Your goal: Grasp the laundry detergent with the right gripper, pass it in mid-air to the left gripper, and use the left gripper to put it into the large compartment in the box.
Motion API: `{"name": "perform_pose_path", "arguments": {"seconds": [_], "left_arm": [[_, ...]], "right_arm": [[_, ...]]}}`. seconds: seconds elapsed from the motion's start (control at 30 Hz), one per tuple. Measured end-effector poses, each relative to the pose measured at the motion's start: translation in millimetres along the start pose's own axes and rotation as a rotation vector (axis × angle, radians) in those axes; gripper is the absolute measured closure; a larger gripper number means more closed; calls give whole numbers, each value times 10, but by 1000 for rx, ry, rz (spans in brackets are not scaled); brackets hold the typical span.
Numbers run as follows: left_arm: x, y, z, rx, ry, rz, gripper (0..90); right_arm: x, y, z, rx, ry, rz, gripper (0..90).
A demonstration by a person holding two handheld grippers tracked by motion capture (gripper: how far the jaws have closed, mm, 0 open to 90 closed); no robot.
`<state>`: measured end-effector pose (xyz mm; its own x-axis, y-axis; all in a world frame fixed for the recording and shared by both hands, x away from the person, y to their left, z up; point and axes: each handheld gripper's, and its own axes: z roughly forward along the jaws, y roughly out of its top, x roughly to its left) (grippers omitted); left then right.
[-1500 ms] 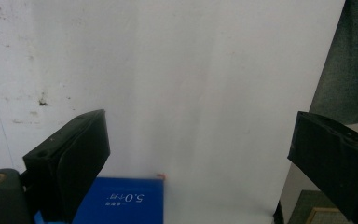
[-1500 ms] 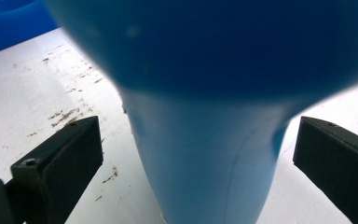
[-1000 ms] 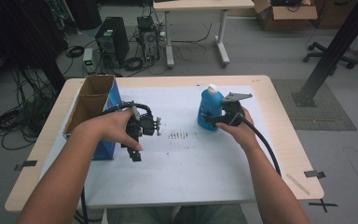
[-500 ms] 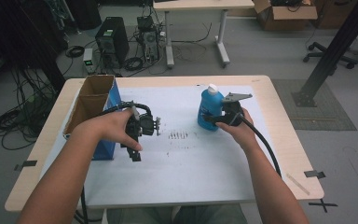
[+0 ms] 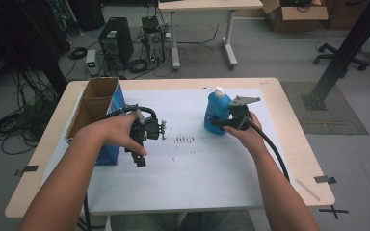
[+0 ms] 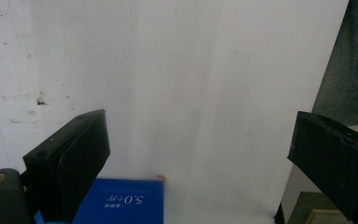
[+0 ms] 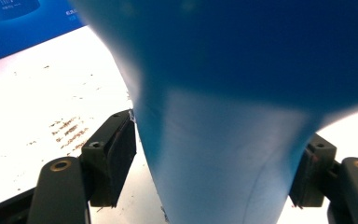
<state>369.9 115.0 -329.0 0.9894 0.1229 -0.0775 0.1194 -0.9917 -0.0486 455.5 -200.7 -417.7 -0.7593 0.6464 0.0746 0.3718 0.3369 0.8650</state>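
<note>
Listing by view, high view first: a wooden bench (image 5: 289, 120) carries a white sheet (image 5: 197, 168) over most of its top. A blue bottle (image 5: 217, 113) with a white cap stands upright on the sheet, right of centre and toward the far edge. The right gripper (image 5: 220, 122) comes level at the bottle's lower half from the right side, held in the right hand (image 5: 245, 134), a black cable trailing back along the forearm. An open cardboard box (image 5: 96, 113) with a blue side stands at the left edge of the sheet. The left gripper (image 5: 139, 159) hangs in the left hand (image 5: 118, 134) just right of the box, pointing down toward the sheet, well apart from the bottle. A patch of small dark marks (image 5: 183, 140) lies on the sheet between the two grippers.

Left gripper view: the two black jaws stand wide apart with nothing between them; bare white sheet (image 6: 191, 93) lies beyond, and a corner of the blue box side (image 6: 121, 200) shows low between them.

Right gripper view: the blue bottle (image 7: 223, 116) sits between the jaws, which have just been closing on it. The left jaw meets the bottle's wall at its top corner; the right jaw's contact is hidden behind the bottle's bulge, so a firm grip cannot be told. The dark marks (image 7: 70, 128) show on the sheet at left.
</note>
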Motion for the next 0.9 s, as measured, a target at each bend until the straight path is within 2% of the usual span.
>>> {"name": "perform_pose_path", "arguments": {"seconds": [0.27,0.37,0.43,0.9], "left_arm": [[5,4,-1,4,-3,-1,56],[10,-3,-3,4,-2,-4,55],[10,-4,-3,2,-2,-5,55],[-6,31,21,0,7,-2,54]], "right_arm": [[4,0,12,-14,9,-2,328],[-16,-15,13,-29,5,11,380],[-21,-19,13,-32,8,13,382],[-7,-44,12,-51,-3,-37,442]]}}
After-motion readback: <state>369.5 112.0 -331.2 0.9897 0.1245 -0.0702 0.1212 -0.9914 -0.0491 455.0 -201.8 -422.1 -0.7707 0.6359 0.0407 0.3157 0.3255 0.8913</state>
